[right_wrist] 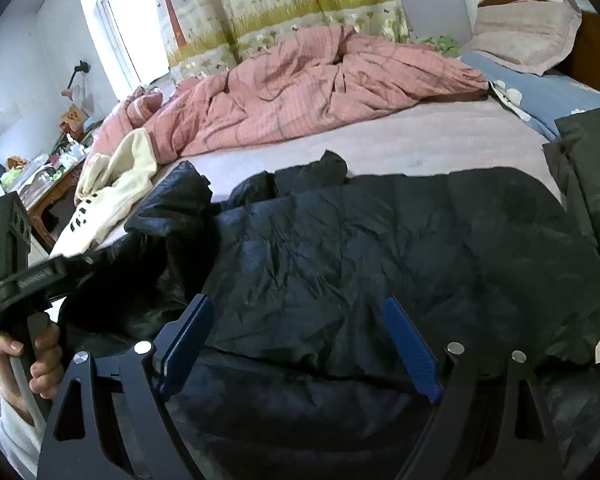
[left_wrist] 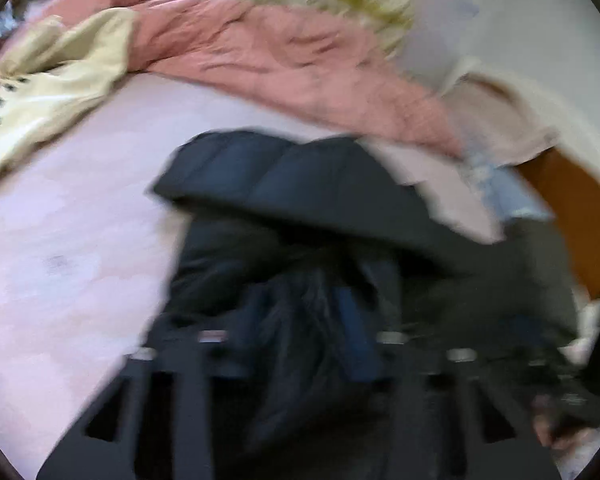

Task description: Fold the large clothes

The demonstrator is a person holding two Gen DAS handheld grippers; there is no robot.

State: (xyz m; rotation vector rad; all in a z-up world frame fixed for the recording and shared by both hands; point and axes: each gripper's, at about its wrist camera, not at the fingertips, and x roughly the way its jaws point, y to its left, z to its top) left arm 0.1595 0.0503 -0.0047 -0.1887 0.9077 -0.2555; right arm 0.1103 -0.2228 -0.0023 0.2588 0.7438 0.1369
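Dark, puffy cloth fills the space right in front of me: it is the big dark jacket (right_wrist: 380,248) lying spread on the bed (right_wrist: 420,144). My right gripper (right_wrist: 300,344) hangs just over the near part of it with its blue pads (right_wrist: 410,344) wide apart, and nothing is pinched between them. My left gripper (left_wrist: 300,320) is down in a bunched-up part of the same jacket at its left end. That picture is blurry, but its blue pads sit close together with dark cloth between them, so it looks clenched on the jacket. In the right view I can see my left hand (right_wrist: 40,360) wrapped around the black handle of that gripper, at the left edge of the picture. A bit farther on, the jacket's sleeve flops out toward the left, and a cream garment (right_wrist: 116,192) lies beside it near the bed's edge. To the right, another dark piece of clothing (right_wrist: 592,168) lies apart from the jacket. Behind all this a pink quilt (right_wrist: 300,92) is heaped across the bed. At the far right there is a blue pillow (right_wrist: 540,88) with a pale pink pillow (right_wrist: 524,36) on top. Farthest back are the curtain (right_wrist: 280,4) with trees and grass on it, and the window (right_wrist: 116,20).
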